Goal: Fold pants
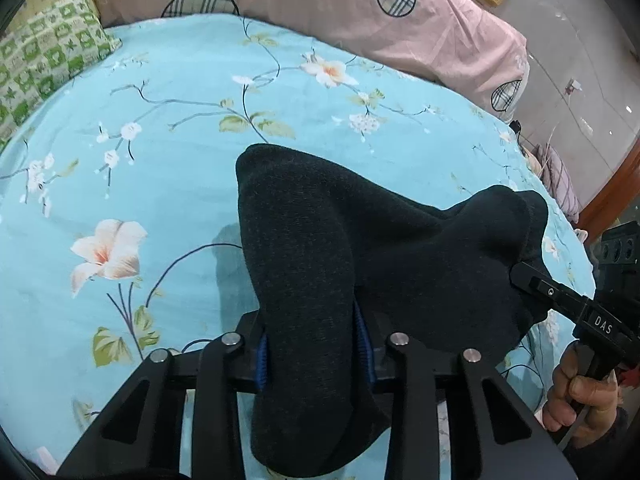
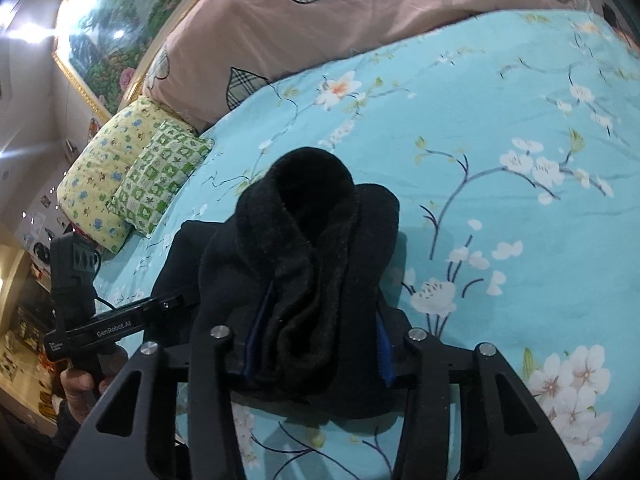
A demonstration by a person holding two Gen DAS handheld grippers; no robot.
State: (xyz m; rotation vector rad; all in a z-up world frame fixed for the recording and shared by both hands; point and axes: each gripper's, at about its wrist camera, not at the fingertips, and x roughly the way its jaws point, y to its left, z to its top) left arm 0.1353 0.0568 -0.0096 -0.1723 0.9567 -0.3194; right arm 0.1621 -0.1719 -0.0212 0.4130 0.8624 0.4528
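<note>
The dark grey pants (image 1: pixel 320 248) hang bunched between both grippers above the blue floral bed sheet (image 1: pixel 160 200). My left gripper (image 1: pixel 314 340) is shut on one part of the pants, the cloth draped over its blue pads. The right gripper's tip (image 1: pixel 520 272) pinches the other end at the right of the left wrist view. In the right wrist view my right gripper (image 2: pixel 316 344) is shut on the pants (image 2: pixel 312 240), whose fleecy inside shows. The left gripper (image 2: pixel 168 306) enters from the left and bites the cloth there.
A pink quilt (image 1: pixel 360 20) with plaid hearts lies along the far side of the bed. Green and yellow pillows (image 2: pixel 152 180) sit at the bed's head. A gold-framed picture (image 2: pixel 120 40) hangs on the wall. The bed's edge is at the right in the left wrist view.
</note>
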